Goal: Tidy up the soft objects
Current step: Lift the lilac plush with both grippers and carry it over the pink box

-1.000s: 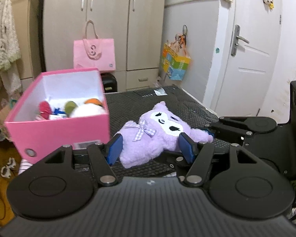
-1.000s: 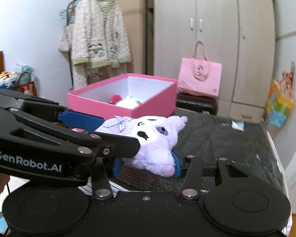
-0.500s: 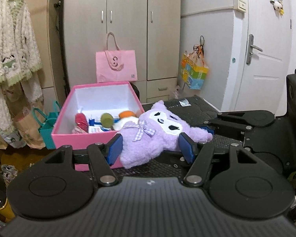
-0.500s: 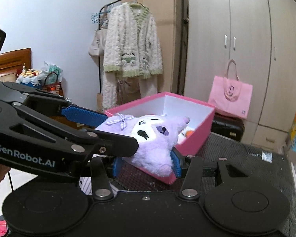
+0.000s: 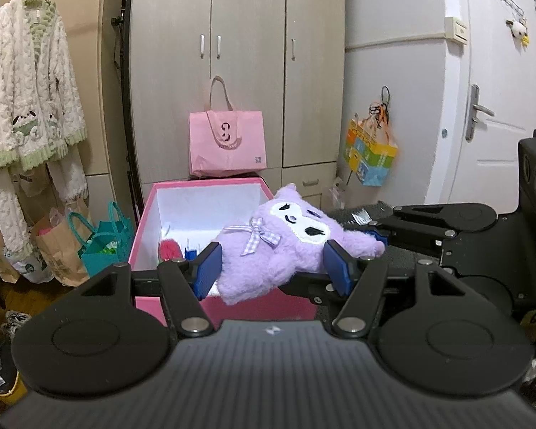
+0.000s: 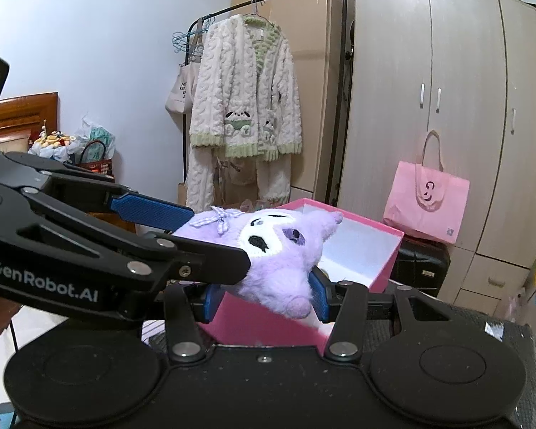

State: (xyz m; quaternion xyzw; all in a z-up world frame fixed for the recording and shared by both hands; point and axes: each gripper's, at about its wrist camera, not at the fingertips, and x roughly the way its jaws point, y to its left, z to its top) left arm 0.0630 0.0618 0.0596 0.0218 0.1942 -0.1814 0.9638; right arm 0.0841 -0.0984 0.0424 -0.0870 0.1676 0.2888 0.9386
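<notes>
My left gripper [image 5: 273,268] has its jaws clamped on the lower body of the purple plush toy [image 5: 286,246]; my right gripper [image 6: 264,296] has its jaws clamped on the toy's head end; the toy hangs between the two above the open pink box [image 5: 203,193]. Inside the box lie small items, one red and fuzzy [image 5: 169,250]; a pink bag [image 5: 228,143] stands behind it by the wardrobe [image 5: 246,53].

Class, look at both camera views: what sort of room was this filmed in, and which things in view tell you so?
Most likely a bedroom at home. A tall wardrobe lines the wall, a fluffy cardigan hangs on a clothes rail, and a pink box holds toys beneath the purple plush.
</notes>
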